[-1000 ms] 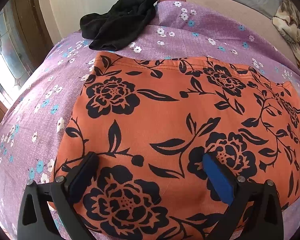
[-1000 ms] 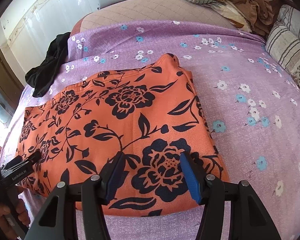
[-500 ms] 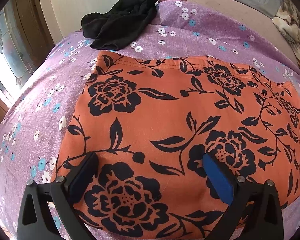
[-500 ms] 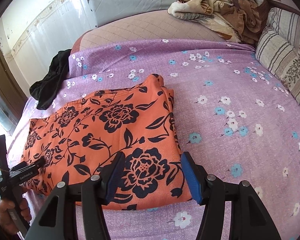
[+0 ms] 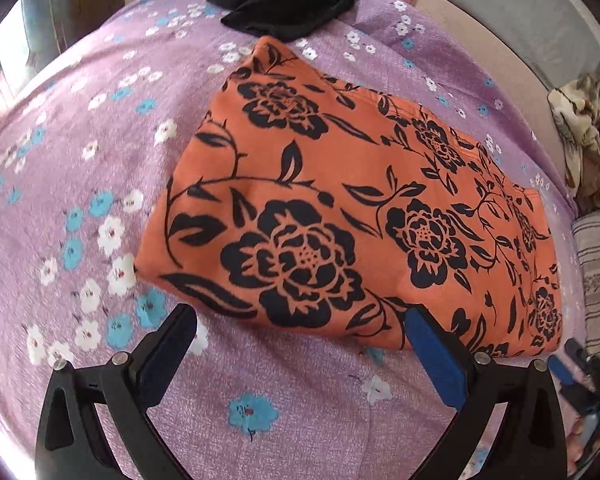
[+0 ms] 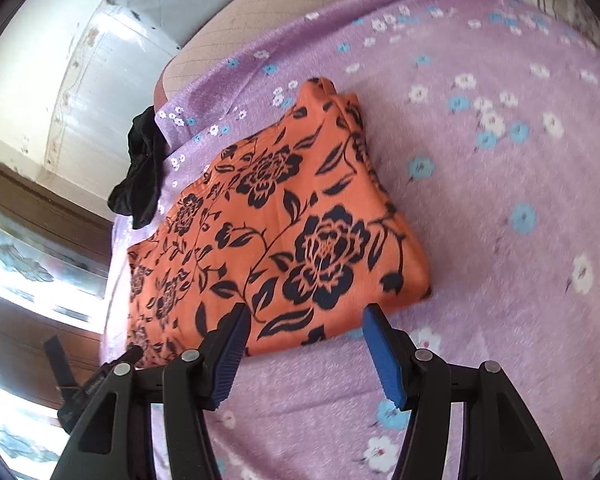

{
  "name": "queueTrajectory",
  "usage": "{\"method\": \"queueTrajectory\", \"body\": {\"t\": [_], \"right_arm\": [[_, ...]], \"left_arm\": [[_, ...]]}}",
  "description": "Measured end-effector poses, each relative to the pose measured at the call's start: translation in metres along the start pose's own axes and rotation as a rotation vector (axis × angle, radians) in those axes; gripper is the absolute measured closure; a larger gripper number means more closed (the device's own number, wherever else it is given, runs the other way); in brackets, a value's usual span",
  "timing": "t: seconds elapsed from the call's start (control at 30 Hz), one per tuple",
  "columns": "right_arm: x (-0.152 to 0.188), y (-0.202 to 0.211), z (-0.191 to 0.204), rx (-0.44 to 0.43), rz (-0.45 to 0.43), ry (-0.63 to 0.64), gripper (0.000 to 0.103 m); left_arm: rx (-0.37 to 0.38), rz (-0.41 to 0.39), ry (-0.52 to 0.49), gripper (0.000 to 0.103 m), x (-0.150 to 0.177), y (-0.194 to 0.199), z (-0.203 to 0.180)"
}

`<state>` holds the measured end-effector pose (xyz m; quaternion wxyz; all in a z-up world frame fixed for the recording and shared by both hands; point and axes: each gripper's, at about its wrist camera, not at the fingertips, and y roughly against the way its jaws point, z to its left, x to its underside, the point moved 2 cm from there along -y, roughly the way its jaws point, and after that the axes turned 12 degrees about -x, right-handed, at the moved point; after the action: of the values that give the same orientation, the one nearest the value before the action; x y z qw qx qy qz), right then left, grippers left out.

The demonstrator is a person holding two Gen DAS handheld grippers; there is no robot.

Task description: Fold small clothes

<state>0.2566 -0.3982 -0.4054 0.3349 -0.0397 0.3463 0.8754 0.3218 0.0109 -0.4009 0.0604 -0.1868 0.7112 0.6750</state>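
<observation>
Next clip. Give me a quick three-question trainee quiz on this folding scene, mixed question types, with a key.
1. True or false: the left hand-held gripper is clamped on the orange cloth.
2. Multiple choice: the black garment lies (A) on top of the orange cloth, (B) beyond its far edge on the purple bedsheet, (C) between the fingers of the right hand-held gripper.
3. Fill in: the orange cloth is printed with black ____.

Key
1. False: both hand-held grippers are open and hold nothing, at the cloth's near edge.
2. B.
3. Flowers.
</observation>
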Motion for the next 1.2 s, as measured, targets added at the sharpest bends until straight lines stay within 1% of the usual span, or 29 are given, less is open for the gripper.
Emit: {"method": "queueTrajectory", "body": {"t": [0.07, 0.1, 0.2, 0.23, 0.4, 0.5, 0.53, 0.57, 0.63, 0.7, 0.73, 0.8, 0.83, 0.87, 0.9, 0.97, 1.03, 1.1, 1.13, 1.17, 1.2], "right_arm": [[0.009, -0.004, -0.010, -0.049, 0.025, -0.073, 0.041], [0.012, -0.005, -0.015, -0.061, 0.029, -0.102, 0.041], [0.017, -0.009, -0.026, -0.055, 0.025, -0.159, 0.040], [0.018, -0.010, -0.029, -0.052, 0.014, -0.170, 0.040], [0.007, -0.017, -0.034, -0.055, -0.042, -0.182, 0.037], [-0.003, -0.024, -0.035, -0.064, -0.074, -0.184, 0.036], [-0.007, -0.027, -0.035, -0.073, -0.084, -0.185, 0.035], [-0.012, -0.030, -0.035, -0.081, -0.093, -0.183, 0.035], [-0.020, -0.036, -0.033, -0.094, -0.105, -0.172, 0.035], [-0.027, -0.042, -0.030, -0.112, -0.121, -0.149, 0.035], [-0.029, -0.045, -0.028, -0.118, -0.127, -0.136, 0.038], [-0.034, -0.052, -0.024, -0.114, -0.136, -0.105, 0.049], [-0.035, -0.056, -0.022, -0.093, -0.132, -0.086, 0.059], [-0.036, -0.059, -0.022, -0.076, -0.129, -0.075, 0.062], [-0.037, -0.062, -0.022, -0.071, -0.127, -0.076, 0.062], [-0.040, -0.065, -0.025, -0.079, -0.128, -0.094, 0.061], [-0.044, -0.066, -0.028, -0.093, -0.137, -0.101, 0.061], [-0.045, -0.066, -0.029, -0.095, -0.142, -0.095, 0.065], [-0.046, -0.066, -0.029, -0.087, -0.144, -0.089, 0.073], [-0.046, -0.065, -0.028, -0.080, -0.147, -0.082, 0.076], [-0.045, -0.064, -0.027, -0.076, -0.154, -0.073, 0.077]], "left_arm": [[0.091, 0.073, 0.070, 0.000, 0.003, -0.008, 0.009], [0.109, 0.078, 0.094, 0.000, 0.003, -0.008, 0.012], [0.129, 0.037, 0.117, 0.000, -0.001, -0.006, 0.015], [0.131, 0.029, 0.131, 0.002, -0.004, -0.008, 0.016], [0.149, -0.018, 0.203, 0.006, -0.019, -0.014, 0.024], [0.144, -0.041, 0.254, 0.025, -0.026, -0.014, 0.030], [0.149, -0.042, 0.272, 0.037, -0.030, -0.014, 0.034], [0.145, -0.038, 0.288, 0.043, -0.032, -0.016, 0.036], [0.156, -0.039, 0.310, 0.047, -0.036, -0.017, 0.038], [0.154, -0.057, 0.307, 0.051, -0.040, -0.016, 0.035], [0.145, -0.076, 0.293, 0.053, -0.041, -0.014, 0.031], [0.114, -0.117, 0.249, 0.053, -0.044, -0.015, 0.021], [0.099, -0.127, 0.231, 0.053, -0.044, -0.016, 0.017], [0.087, -0.131, 0.223, 0.053, -0.046, -0.019, 0.014], [0.082, -0.134, 0.223, 0.053, -0.047, -0.022, 0.012], [0.079, -0.135, 0.235, 0.052, -0.049, -0.029, 0.010], [0.082, -0.156, 0.251, 0.052, -0.052, -0.031, 0.009], [0.064, -0.162, 0.274, 0.059, -0.053, -0.031, 0.011], [0.054, -0.164, 0.282, 0.065, -0.052, -0.030, 0.012], [0.050, -0.165, 0.285, 0.070, -0.051, -0.029, 0.013], [0.049, -0.172, 0.285, 0.073, -0.051, -0.026, 0.013]]}}
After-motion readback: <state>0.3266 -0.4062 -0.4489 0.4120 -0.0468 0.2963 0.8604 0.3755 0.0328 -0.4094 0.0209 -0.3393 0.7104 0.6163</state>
